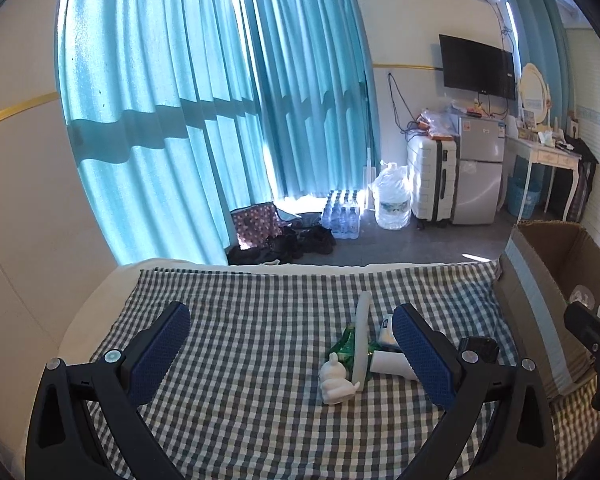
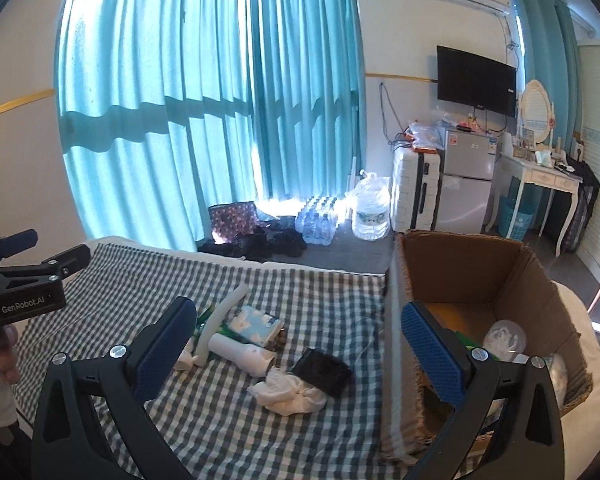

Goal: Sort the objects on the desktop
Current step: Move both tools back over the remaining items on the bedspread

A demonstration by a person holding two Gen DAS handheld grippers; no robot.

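A small pile lies on the checked cloth [image 2: 228, 432]: a white tube [image 2: 220, 320], a blue tissue pack [image 2: 256, 324], a white bottle [image 2: 240, 354] on its side, a black wallet [image 2: 322, 372] and a crumpled white cloth [image 2: 288, 394]. My right gripper [image 2: 298, 354] hangs open above them, its right finger over the cardboard box [image 2: 480, 264]. In the left wrist view my left gripper [image 1: 292, 354] is open and holds nothing, with a white figurine [image 1: 336, 380], a green wrapper [image 1: 342, 346], the tube [image 1: 362, 336] and the bottle [image 1: 388, 364] between its fingers' line of sight.
The open cardboard box [image 1: 548, 264] stands at the cloth's right edge and holds a clear plastic piece [image 2: 504, 338] and other items. The left gripper [image 2: 48, 248] and a hand [image 2: 4, 352] show at the left. On the floor beyond are water bottles [image 2: 316, 220], a jug [image 2: 370, 208] and a suitcase [image 2: 416, 192].
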